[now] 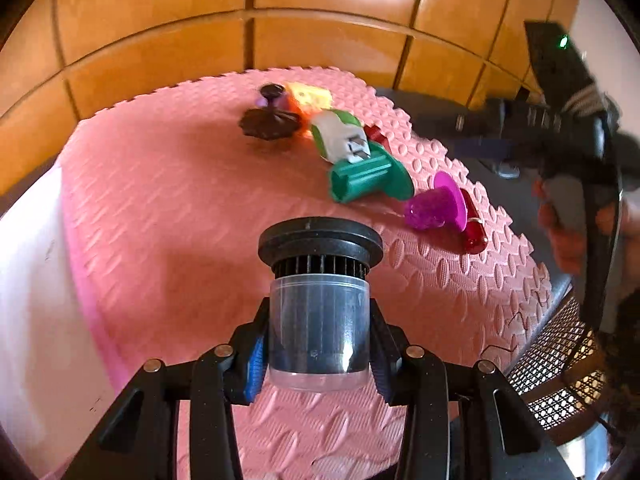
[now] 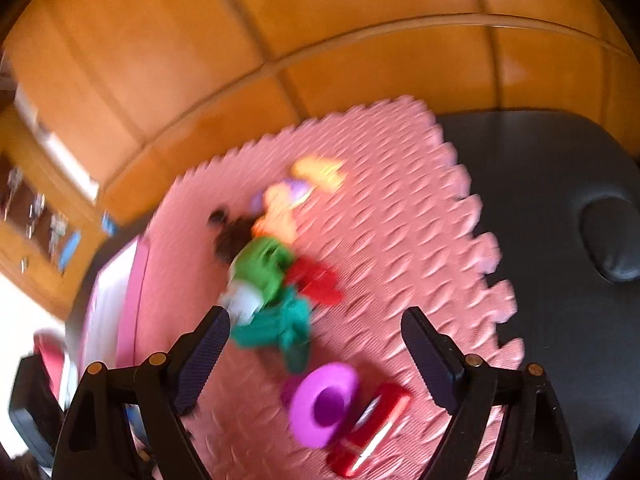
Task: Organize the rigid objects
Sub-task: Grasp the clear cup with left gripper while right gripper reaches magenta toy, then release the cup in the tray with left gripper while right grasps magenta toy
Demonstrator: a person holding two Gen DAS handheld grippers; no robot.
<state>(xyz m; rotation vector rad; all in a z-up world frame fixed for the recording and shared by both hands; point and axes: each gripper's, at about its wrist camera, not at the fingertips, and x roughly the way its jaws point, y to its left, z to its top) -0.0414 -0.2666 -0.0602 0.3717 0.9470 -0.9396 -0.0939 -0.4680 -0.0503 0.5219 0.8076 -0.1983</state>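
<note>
My left gripper [image 1: 318, 354] is shut on a black filter part with a clear cup [image 1: 319, 312], held above the pink foam mat [image 1: 160, 208]. A row of small rigid objects lies on the mat: a dark gear piece [image 1: 268, 122], a yellow block [image 1: 310, 96], a green and white piece [image 1: 340, 136], a teal funnel-like piece [image 1: 368, 180], a magenta cup [image 1: 438, 202] and a red cylinder [image 1: 474, 226]. My right gripper [image 2: 316, 356] is open and empty above the magenta cup [image 2: 324, 404] and red cylinder [image 2: 370, 428]. The right wrist view is blurred.
The mat lies on a dark surface [image 2: 560, 240]. A white and pink box edge [image 1: 36, 280] is at the left. Orange wooden panels [image 1: 320, 40] stand behind. A woven basket [image 1: 560, 376] sits at the right. The right hand-held gripper [image 1: 568, 128] shows at the right of the left wrist view.
</note>
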